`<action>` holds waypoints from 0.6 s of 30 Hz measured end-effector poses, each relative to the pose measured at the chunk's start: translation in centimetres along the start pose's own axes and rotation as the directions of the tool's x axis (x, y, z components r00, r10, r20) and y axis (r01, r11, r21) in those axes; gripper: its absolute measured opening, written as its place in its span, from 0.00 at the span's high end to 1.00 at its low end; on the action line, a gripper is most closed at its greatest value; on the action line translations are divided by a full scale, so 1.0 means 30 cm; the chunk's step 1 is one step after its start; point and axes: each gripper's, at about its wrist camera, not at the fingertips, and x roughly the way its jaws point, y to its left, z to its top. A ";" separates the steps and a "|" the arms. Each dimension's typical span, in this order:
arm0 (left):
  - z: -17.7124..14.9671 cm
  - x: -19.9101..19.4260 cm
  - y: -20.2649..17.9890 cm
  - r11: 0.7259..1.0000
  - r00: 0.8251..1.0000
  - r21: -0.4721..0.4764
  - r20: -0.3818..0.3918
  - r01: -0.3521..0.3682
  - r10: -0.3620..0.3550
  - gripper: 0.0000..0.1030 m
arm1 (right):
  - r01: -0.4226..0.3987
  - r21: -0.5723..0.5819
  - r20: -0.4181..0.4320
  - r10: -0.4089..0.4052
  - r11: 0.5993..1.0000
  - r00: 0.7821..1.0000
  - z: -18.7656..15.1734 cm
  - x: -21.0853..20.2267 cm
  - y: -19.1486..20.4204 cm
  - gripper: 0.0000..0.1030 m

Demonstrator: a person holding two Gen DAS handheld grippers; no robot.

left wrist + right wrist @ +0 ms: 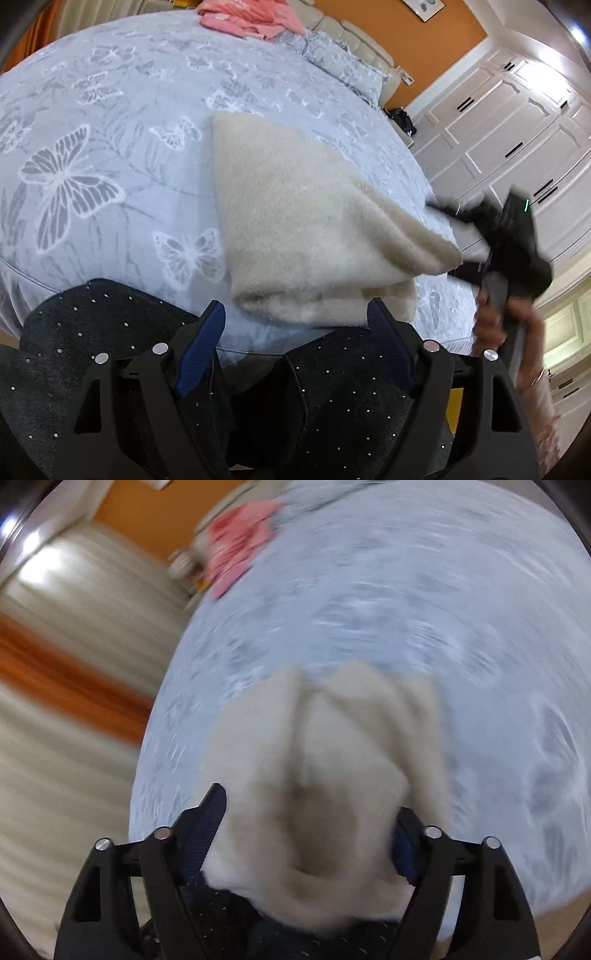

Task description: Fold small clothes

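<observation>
A cream fuzzy garment (303, 229) lies folded on the blue butterfly bedspread (110, 147). My left gripper (295, 317) is open and empty, its blue-padded fingers just short of the garment's near edge. In the left wrist view my right gripper (509, 236) shows blurred at the garment's right corner. In the blurred right wrist view the cream garment (314, 775) fills the space between the fingers of my right gripper (310, 812); the jaws stand wide, and whether they press on the cloth I cannot tell.
A pink garment (251, 18) lies at the far end of the bed, also in the right wrist view (240, 542). A pillow (340, 59) lies by the headboard. White wardrobe doors (517, 129) stand to the right. Dark studded fabric (110, 332) lies under the left gripper.
</observation>
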 end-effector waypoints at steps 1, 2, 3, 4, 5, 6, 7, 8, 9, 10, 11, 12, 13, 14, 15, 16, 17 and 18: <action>-0.001 0.005 -0.007 1.000 1.000 0.006 -0.004 -0.008 0.008 0.25 | 0.033 -0.057 -0.014 -0.034 0.998 0.999 0.022 0.035 0.046 0.24; -0.002 0.006 -0.012 1.000 1.000 0.015 -0.005 -0.013 0.013 0.25 | 0.076 -0.108 -0.024 -0.079 0.991 0.997 0.043 0.061 0.073 0.25; -0.005 0.005 -0.014 1.000 1.000 0.020 -0.003 -0.016 0.016 0.25 | 0.115 -0.132 -0.019 -0.119 0.985 0.993 0.058 0.067 0.085 0.26; -0.008 -0.001 -0.018 0.999 1.000 0.029 0.005 -0.026 0.025 0.25 | 0.171 -0.156 0.008 -0.172 0.973 0.985 0.076 0.072 0.104 0.27; -0.009 -0.005 -0.018 0.999 1.000 0.030 0.009 -0.029 0.028 0.25 | 0.181 -0.160 0.030 -0.178 0.970 0.984 0.080 0.043 0.095 0.27; -0.009 -0.007 -0.014 0.999 1.000 0.025 0.011 -0.028 0.028 0.25 | 0.190 -0.157 0.058 -0.183 0.969 0.981 0.088 0.024 0.099 0.27; -0.011 -0.006 -0.012 0.999 1.000 0.019 0.009 -0.028 0.028 0.25 | 0.214 -0.153 0.095 -0.202 0.965 0.975 0.091 -0.004 0.100 0.30; -0.010 -0.001 -0.008 1.000 1.000 0.011 0.002 -0.028 0.028 0.25 | 0.255 -0.158 0.127 -0.237 0.954 0.963 0.095 -0.031 0.100 0.30; -0.008 0.007 -0.004 1.000 1.000 0.005 -0.008 -0.029 0.029 0.25 | 0.294 -0.160 0.148 -0.271 0.942 0.951 0.088 -0.045 0.102 0.30; -0.008 0.013 -0.004 1.000 0.999 0.005 -0.015 -0.028 0.028 0.25 | 0.377 -0.164 0.202 -0.344 0.911 0.917 0.100 -0.093 0.090 0.25; -0.007 0.017 -0.006 1.000 0.999 0.007 -0.020 -0.028 0.028 0.25 | 0.419 -0.165 0.237 -0.377 0.893 0.895 0.111 -0.117 0.081 0.25; -0.006 0.020 -0.009 1.000 0.999 0.011 -0.023 -0.029 0.029 0.25 | 0.433 -0.162 0.254 -0.386 0.887 0.887 0.114 -0.148 0.070 0.22; -0.004 0.026 -0.018 0.999 0.999 0.023 -0.026 -0.036 0.037 0.25 | 0.409 -0.140 0.238 -0.370 0.902 0.898 0.118 -0.178 0.036 0.22; 0.000 0.033 -0.028 0.999 0.999 0.035 -0.024 -0.042 0.043 0.25 | 0.385 -0.118 0.218 -0.354 0.915 0.909 0.128 -0.174 0.004 0.21; 0.002 0.040 -0.036 0.998 0.998 0.043 -0.021 -0.050 0.051 0.24 | 0.347 -0.085 0.192 -0.326 0.934 0.926 0.131 -0.180 -0.026 0.21; 0.007 0.059 -0.048 0.996 0.997 0.056 -0.021 -0.071 0.072 0.24 | 0.272 -0.044 0.149 -0.263 0.961 0.953 0.131 -0.176 -0.059 0.21; 0.015 0.088 -0.060 0.994 0.996 0.070 -0.024 -0.088 0.090 0.24 | 0.201 -0.011 0.109 -0.199 0.979 0.974 0.129 -0.168 -0.076 0.21; 0.020 0.116 -0.068 0.991 0.993 0.081 -0.029 -0.110 0.113 0.24 | 0.138 0.018 0.073 -0.139 0.990 0.988 0.131 -0.149 -0.087 0.21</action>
